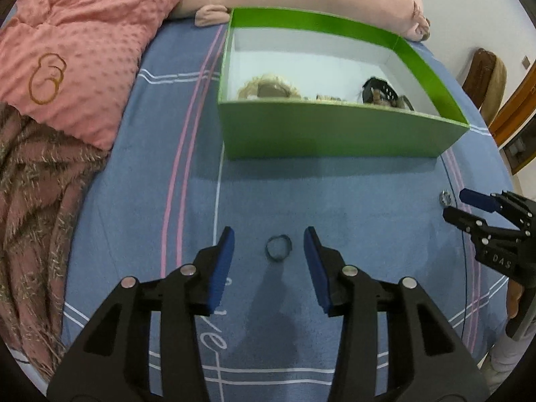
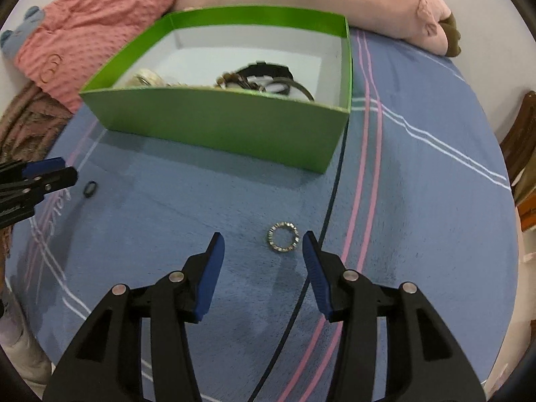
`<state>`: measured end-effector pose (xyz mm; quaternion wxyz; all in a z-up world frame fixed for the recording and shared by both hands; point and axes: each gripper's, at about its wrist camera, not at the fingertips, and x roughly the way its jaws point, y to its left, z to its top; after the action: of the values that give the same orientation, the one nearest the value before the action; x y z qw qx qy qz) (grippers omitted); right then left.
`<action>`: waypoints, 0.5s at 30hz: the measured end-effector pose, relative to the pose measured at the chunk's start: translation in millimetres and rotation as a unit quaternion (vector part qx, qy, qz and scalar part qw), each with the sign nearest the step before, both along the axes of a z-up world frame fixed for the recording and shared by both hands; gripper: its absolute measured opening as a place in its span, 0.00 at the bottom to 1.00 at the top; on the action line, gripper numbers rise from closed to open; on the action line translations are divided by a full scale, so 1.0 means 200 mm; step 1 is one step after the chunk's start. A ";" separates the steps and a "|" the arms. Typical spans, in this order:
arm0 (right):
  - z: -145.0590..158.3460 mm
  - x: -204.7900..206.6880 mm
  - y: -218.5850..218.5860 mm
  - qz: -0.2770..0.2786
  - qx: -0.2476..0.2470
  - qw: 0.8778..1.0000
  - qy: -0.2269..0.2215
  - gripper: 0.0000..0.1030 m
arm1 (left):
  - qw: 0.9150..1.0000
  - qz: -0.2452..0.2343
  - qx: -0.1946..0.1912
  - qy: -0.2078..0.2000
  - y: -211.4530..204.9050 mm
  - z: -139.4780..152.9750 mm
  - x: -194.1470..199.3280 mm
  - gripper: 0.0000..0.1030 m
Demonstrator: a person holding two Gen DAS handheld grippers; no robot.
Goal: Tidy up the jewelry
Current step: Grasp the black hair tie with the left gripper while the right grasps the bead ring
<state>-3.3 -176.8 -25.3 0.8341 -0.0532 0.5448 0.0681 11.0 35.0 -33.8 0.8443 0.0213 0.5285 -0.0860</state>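
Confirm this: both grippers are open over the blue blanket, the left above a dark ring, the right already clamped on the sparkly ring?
Not quite. The right gripper is open too; the sparkly ring lies untouched on the blue blanket, as the right wrist view shows.

Two close, downward wrist views (shared green box (image 1: 335,134))

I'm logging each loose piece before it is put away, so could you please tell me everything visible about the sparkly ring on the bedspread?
The sparkly ring is a small silver-coloured band, apparently metal, its face set all round with tiny pale stones. It lies flat on the blue bedspread, outside the green box, and seems whole. It sits in the gap ahead of the open right gripper, nearer the right-hand finger; neither touches it. Only the bedspread touches it.
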 end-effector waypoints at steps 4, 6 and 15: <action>-0.04 0.01 -0.01 -0.003 -0.005 1.000 0.010 0.48 | 1.000 -0.014 0.006 0.012 -0.05 -0.05 -0.01 0.42; -0.05 0.01 -0.01 -0.003 -0.005 1.000 0.012 0.48 | 1.000 -0.015 0.008 0.016 -0.06 -0.07 0.00 0.42; -0.05 0.01 0.00 -0.001 -0.003 1.000 0.015 0.43 | 1.000 -0.009 0.010 0.028 -0.06 -0.11 0.02 0.42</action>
<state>-1.6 -177.6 -36.1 0.8259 -0.0546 0.5572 0.0667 15.3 23.0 -56.1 0.8283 0.0323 0.5523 -0.0890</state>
